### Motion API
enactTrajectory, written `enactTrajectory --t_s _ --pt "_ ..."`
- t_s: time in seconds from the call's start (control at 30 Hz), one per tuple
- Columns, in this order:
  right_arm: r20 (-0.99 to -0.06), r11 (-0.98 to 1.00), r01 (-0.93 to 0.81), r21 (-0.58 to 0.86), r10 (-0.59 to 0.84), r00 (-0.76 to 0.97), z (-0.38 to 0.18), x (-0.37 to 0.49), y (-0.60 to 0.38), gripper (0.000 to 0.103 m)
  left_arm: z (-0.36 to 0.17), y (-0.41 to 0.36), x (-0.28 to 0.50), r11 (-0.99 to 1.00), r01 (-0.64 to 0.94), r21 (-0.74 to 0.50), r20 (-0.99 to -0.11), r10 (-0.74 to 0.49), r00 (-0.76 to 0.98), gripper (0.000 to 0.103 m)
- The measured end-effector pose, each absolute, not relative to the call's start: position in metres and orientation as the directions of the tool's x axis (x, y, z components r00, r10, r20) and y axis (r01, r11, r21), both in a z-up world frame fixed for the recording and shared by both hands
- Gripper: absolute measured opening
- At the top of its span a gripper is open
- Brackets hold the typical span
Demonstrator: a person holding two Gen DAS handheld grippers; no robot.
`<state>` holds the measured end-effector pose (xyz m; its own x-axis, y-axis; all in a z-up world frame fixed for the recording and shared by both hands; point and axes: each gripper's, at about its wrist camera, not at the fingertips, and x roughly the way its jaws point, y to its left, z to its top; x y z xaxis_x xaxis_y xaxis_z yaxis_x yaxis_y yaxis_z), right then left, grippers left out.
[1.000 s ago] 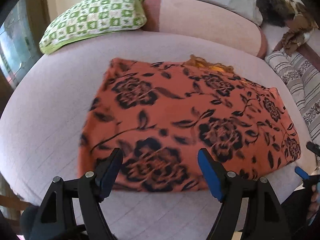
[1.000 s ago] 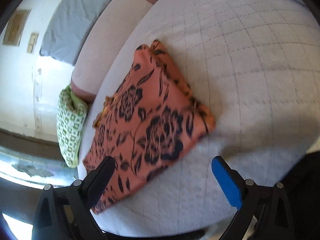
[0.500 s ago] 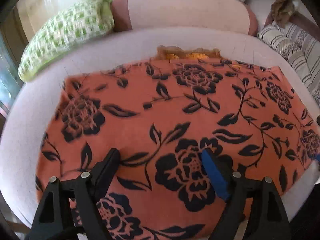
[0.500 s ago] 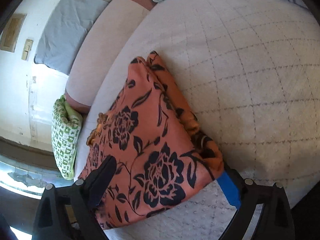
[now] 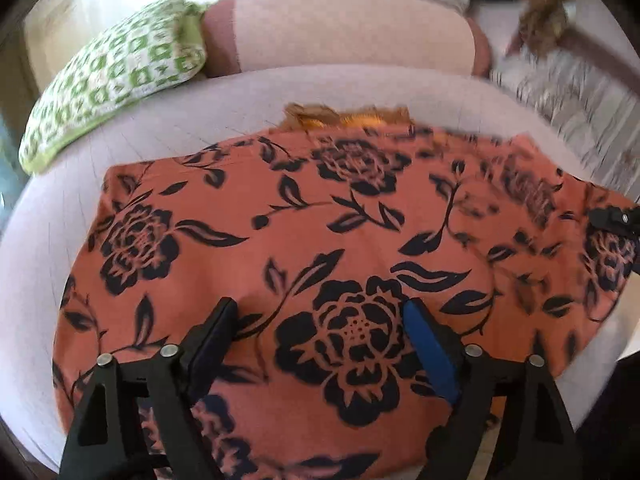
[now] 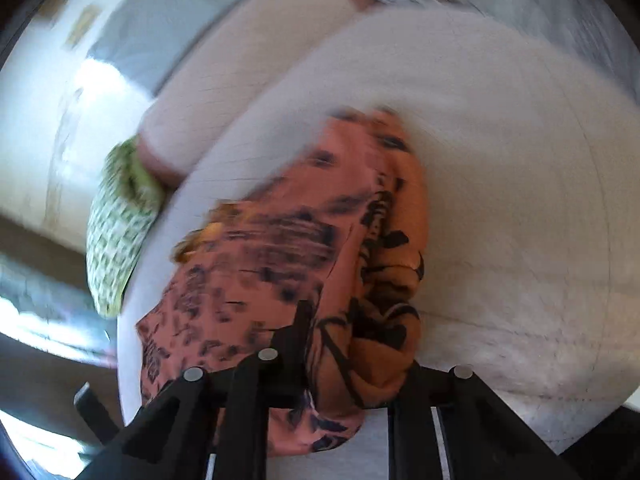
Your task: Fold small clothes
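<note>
Bed surface (image 5: 280,92): a pale quilted cover spread across both views and carried everything else; its stitched grid showed at the right of the right wrist view (image 6: 520,200).
Orange floral garment (image 5: 320,248): it lay spread flat on the quilted cover, orange with black roses and leaves. A strip of lighter orange fabric showed at its far edge. In the right wrist view (image 6: 280,248) its near right edge was bunched into thick folds; that view was blurred by motion.
Pink bolster (image 5: 352,32): it lay along the far edge of the bed, beyond the garment and apart from it.
Green checked pillow (image 5: 116,76): it sat at the far left, touching the left end of the bolster; also seen at the left of the right wrist view (image 6: 120,232).
Striped fabric (image 5: 568,92): far right, blurred; detail could not be told.
Left gripper (image 5: 318,320): jaws stood wide apart over the near part of the garment, with a black rose between the fingers; nothing was held.
Right gripper (image 6: 352,344): jaws were closed narrow on the bunched edge of the garment, with fabric packed between the fingers. Its tip showed at the right edge of the left wrist view.
</note>
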<state>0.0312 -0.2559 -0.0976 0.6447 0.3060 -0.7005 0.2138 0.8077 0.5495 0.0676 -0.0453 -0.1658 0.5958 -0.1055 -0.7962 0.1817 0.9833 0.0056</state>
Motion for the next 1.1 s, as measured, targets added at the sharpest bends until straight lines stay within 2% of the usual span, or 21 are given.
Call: enactTrajectory --t_s 0.07,0.1,0.17,0.27,0.33,0.43,0.5,0.53,0.57,0.6,0.7,0.83,0.9,1.0,1.03,1.07,1.1 --pt "-0.664 0.873 0.095 0.478 0.289 0.690 -0.051 0.029 -0.216 0.017 -0.148 -0.020 0.054 0.987 0.134 -0.083 -0.756 -0.150 0.637 0.081" --pt "-0.651 0.885 0.059 0.462 0.293 0.700 -0.040 0.028 -0.203 0.017 -0.138 -0.004 0.044 0.985 0.121 -0.125 -0.700 -0.174 0.692 0.081" --pt "-0.621 0.920 -0.067 0.387 0.313 0.719 -0.006 0.024 -0.148 0.017 -0.117 0.039 0.020 0.983 0.036 -0.182 -0.633 -0.145 0.760 0.081" --pt "-0.611 0.927 -0.232 0.296 0.371 0.700 0.014 0.014 -0.063 0.017 -0.105 0.101 -0.007 0.966 -0.093 -0.242 -0.592 -0.071 0.803 0.081" --pt "-0.627 0.917 -0.307 0.256 0.399 0.669 0.010 0.011 -0.016 0.017 -0.108 0.133 -0.021 0.949 -0.159 -0.271 -0.584 -0.031 0.811 0.081" --pt "-0.730 0.875 -0.407 0.261 0.455 0.510 -0.041 0.026 0.056 0.023 -0.124 0.168 -0.029 0.928 -0.245 -0.280 -0.613 0.023 0.789 0.082" --pt "-0.808 0.834 -0.484 0.266 0.467 0.360 -0.093 0.038 0.094 0.045 -0.137 0.181 -0.029 0.914 -0.269 -0.305 -0.653 0.005 0.757 0.082" --pt "-0.843 0.835 -0.480 0.268 0.445 0.302 -0.113 0.040 0.101 0.045 -0.142 0.180 -0.028 0.909 -0.264 -0.324 -0.670 -0.024 0.742 0.081" --pt "-0.816 0.832 -0.476 0.286 0.472 0.335 -0.112 0.032 0.096 0.049 -0.144 0.180 -0.030 0.907 -0.245 -0.343 -0.667 -0.052 0.743 0.081" --pt "-0.768 0.808 -0.476 0.347 0.536 0.350 -0.103 0.024 0.083 0.063 -0.143 0.181 -0.034 0.907 -0.234 -0.349 -0.658 -0.059 0.751 0.081" --pt "-0.686 0.816 -0.401 0.416 0.572 0.450 -0.077 0.013 0.036 0.076 -0.142 0.165 -0.026 0.903 -0.154 -0.401 -0.635 -0.154 0.757 0.081" --pt "-0.644 0.852 -0.291 0.435 0.521 0.560 -0.063 0.006 -0.028 0.077 -0.141 0.120 -0.017 0.891 -0.010 -0.455 -0.614 -0.305 0.728 0.082" --pt "-0.641 0.853 -0.242 0.462 0.510 0.573 -0.066 0.006 -0.048 0.077 -0.145 0.100 -0.010 0.906 -0.014 -0.423 -0.643 -0.289 0.709 0.081" --pt "-0.635 0.845 -0.216 0.490 0.515 0.576 -0.071 0.005 -0.070 0.077 -0.157 0.095 0.010 0.887 -0.055 -0.459 -0.673 -0.306 0.673 0.081" --pt "-0.633 0.841 -0.213 0.497 0.519 0.575 -0.073 0.004 -0.074 0.077 -0.162 0.095 0.018 0.871 -0.061 -0.488 -0.681 -0.336 0.651 0.080" --pt "-0.630 0.837 -0.210 0.505 0.524 0.573 -0.076 0.003 -0.077 0.077 -0.167 0.095 0.025 0.863 -0.072 -0.501 -0.694 -0.351 0.628 0.067" --pt "-0.627 0.833 -0.209 0.512 0.529 0.572 -0.079 0.002 -0.078 0.077 -0.170 0.096 0.030 0.862 -0.075 -0.501 -0.707 -0.357 0.611 0.046"
